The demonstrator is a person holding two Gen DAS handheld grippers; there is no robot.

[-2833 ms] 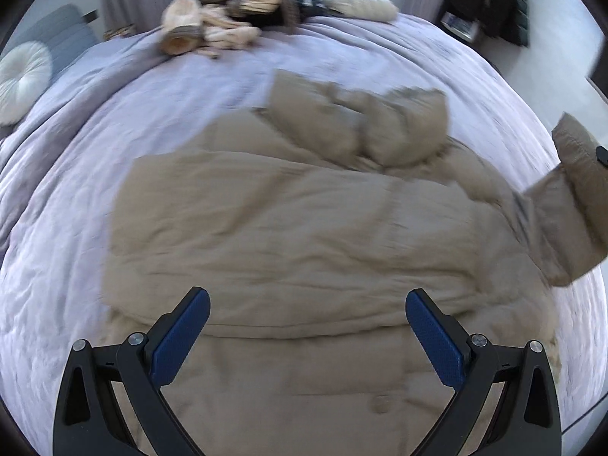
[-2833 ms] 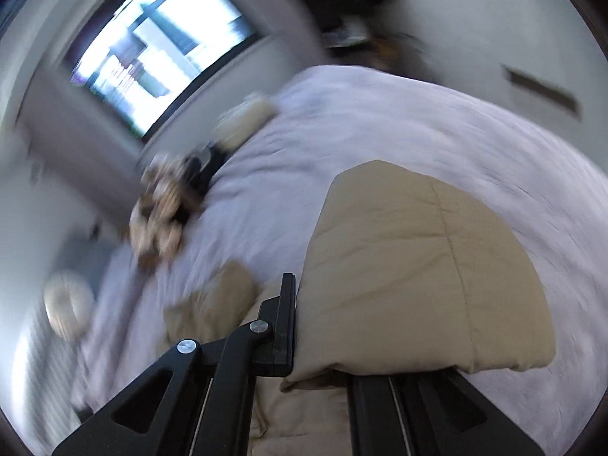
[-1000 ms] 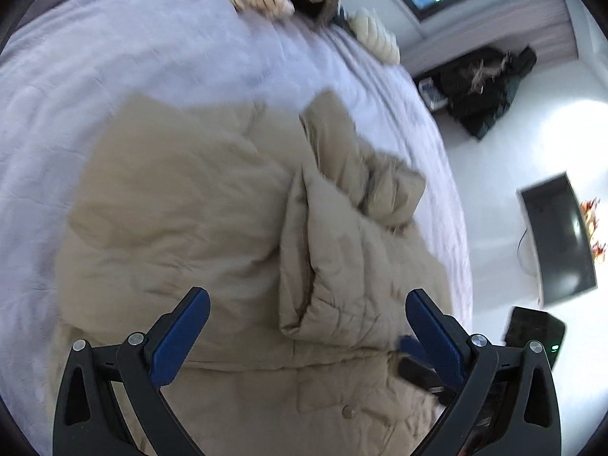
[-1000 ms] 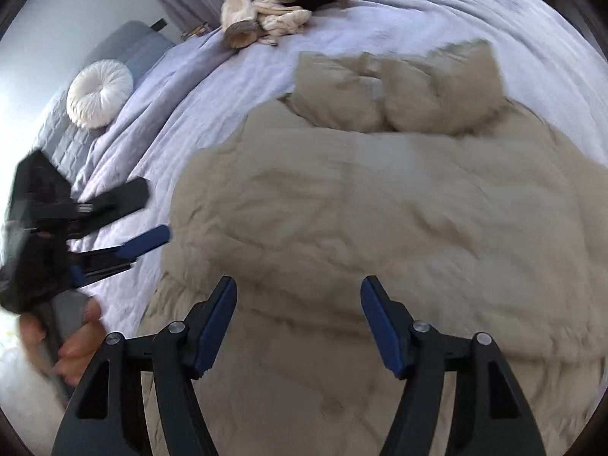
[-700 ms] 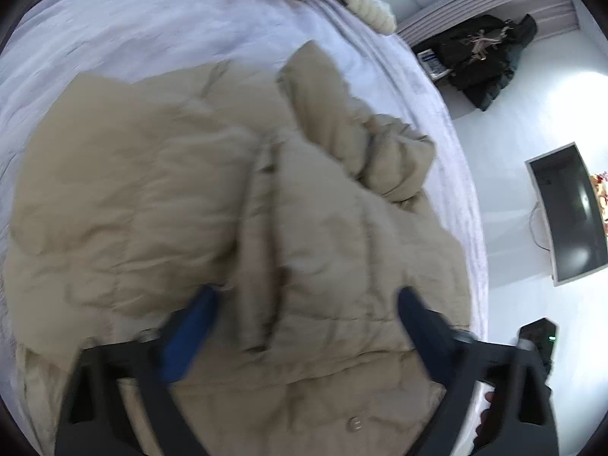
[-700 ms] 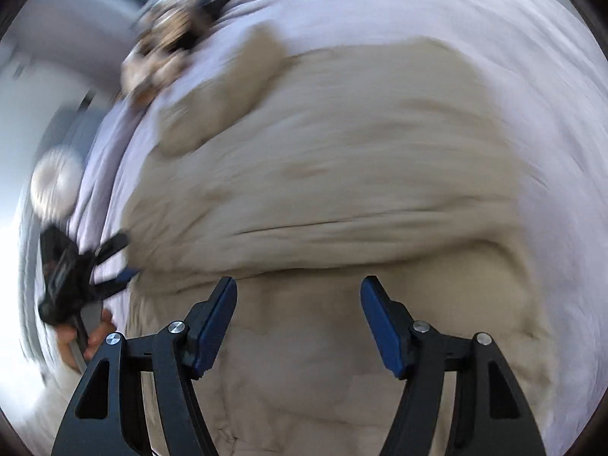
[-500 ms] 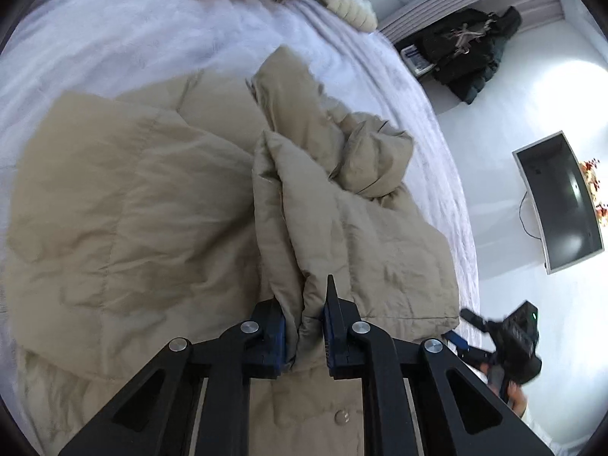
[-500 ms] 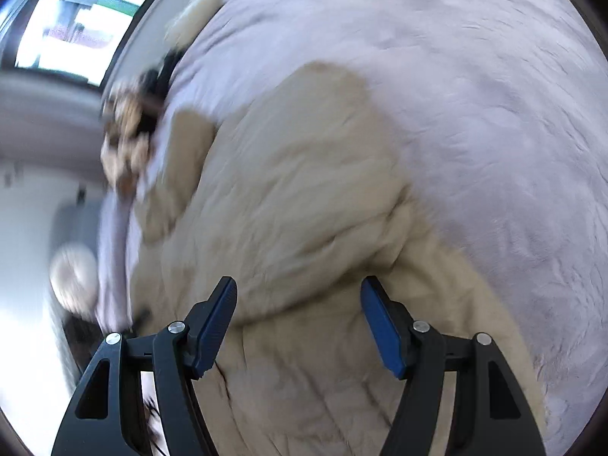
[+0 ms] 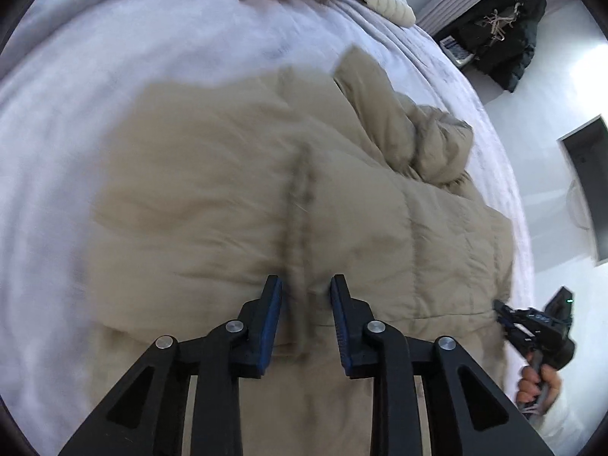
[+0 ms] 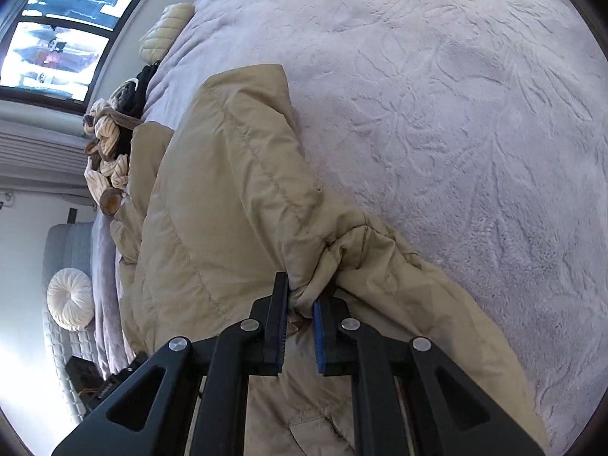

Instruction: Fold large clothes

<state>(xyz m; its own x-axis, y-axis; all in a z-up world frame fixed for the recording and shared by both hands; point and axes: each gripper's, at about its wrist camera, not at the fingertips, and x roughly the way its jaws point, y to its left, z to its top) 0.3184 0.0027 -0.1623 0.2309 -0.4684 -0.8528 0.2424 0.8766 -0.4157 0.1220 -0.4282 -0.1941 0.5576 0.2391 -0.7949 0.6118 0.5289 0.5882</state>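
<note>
Your right gripper (image 10: 298, 304), spread wide half a second ago, now pinches the jacket's (image 10: 228, 205) edge on the bed (image 10: 456, 114); your left gripper (image 9: 306, 292) stays clamped on a central ridge. The next fold looks ready to begin.

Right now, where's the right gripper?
In the right wrist view, the right gripper is shut on a bunched fold at the beige puffer coat's edge, beside the lavender bedspread.
</note>
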